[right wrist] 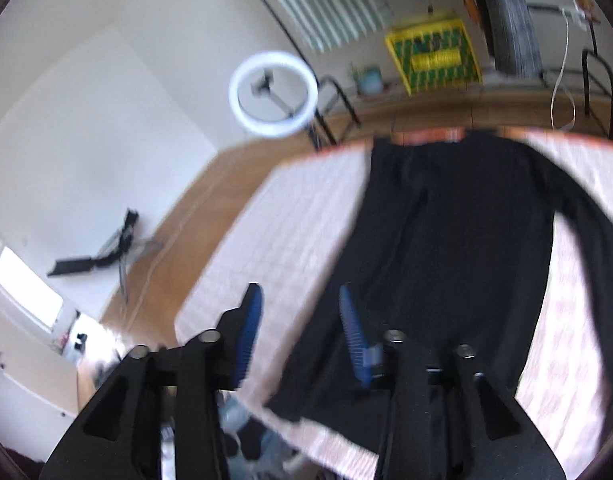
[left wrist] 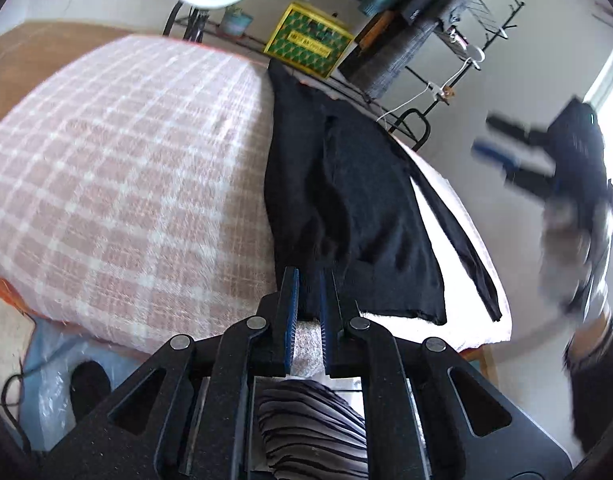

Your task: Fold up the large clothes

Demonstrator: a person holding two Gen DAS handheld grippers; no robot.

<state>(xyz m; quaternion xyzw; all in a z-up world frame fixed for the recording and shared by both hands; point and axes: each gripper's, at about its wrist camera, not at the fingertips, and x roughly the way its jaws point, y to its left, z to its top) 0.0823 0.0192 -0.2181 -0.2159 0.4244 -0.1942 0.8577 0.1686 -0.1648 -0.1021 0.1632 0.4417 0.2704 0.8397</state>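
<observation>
A black long-sleeved garment [left wrist: 358,204] lies lengthwise on a pink-and-white checked bed cover [left wrist: 118,184], one side folded in, one sleeve [left wrist: 462,240] stretched along the right edge. My left gripper [left wrist: 308,280] is at the garment's near hem, its blue-padded jaws narrowly apart with dark cloth between them. My right gripper [right wrist: 300,300] hovers open and empty above the garment's [right wrist: 458,248] near left corner; it also shows blurred in the left wrist view [left wrist: 490,136], off the bed's right side.
A ring light [right wrist: 272,94], a yellow-green crate [right wrist: 434,54] and a clothes rack [left wrist: 434,20] with hanging garments stand beyond the bed's far end. Wooden floor [right wrist: 186,216] lies to the left of the bed. A tripod [right wrist: 106,248] lies on it.
</observation>
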